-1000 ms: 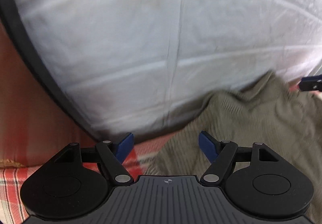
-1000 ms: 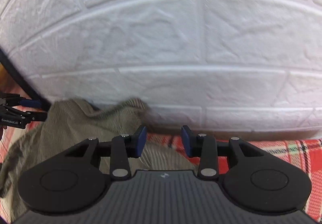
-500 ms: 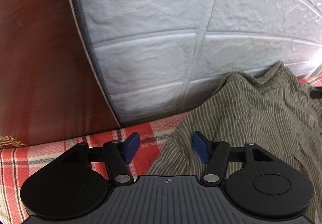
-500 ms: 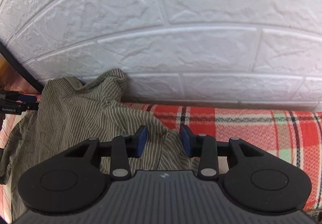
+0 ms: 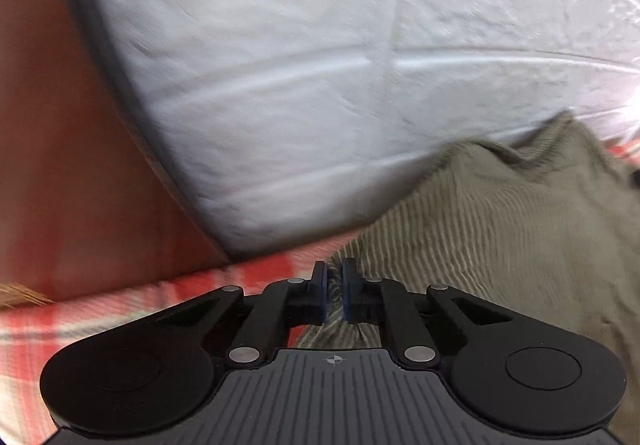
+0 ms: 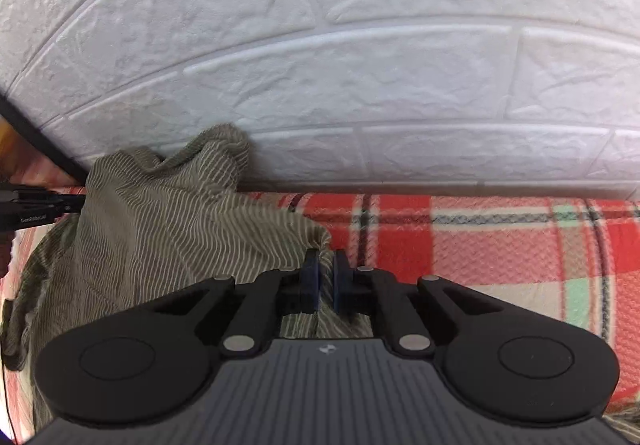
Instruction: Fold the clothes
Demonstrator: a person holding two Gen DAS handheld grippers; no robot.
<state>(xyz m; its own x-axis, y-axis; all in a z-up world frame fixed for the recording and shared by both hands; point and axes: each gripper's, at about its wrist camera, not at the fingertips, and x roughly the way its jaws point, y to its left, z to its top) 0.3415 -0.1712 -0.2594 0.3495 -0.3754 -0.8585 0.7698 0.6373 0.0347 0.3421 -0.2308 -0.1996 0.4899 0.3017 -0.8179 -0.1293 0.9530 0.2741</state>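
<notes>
An olive green striped shirt (image 5: 500, 229) lies rumpled on a red plaid cloth (image 5: 256, 277), bunched against a white brick-pattern wall (image 5: 280, 65). My left gripper (image 5: 334, 295) is shut on the shirt's left edge, fabric pinched between its blue pads. In the right wrist view the same shirt (image 6: 160, 221) spreads to the left, and my right gripper (image 6: 325, 281) is shut on its right edge. The left gripper's black tip (image 6: 36, 207) shows at the shirt's far left side. The left wrist view is blurred by motion.
The white wall (image 6: 360, 65) stands close behind the shirt. A brown wooden panel (image 5: 60, 165) with a dark edge strip meets the wall at the left. The red plaid cloth (image 6: 500, 245) stretches out to the right of the shirt.
Both grippers have shut on the shirt's edges; half a second ago both stood open around the fabric. The left view has swung and blurred.
</notes>
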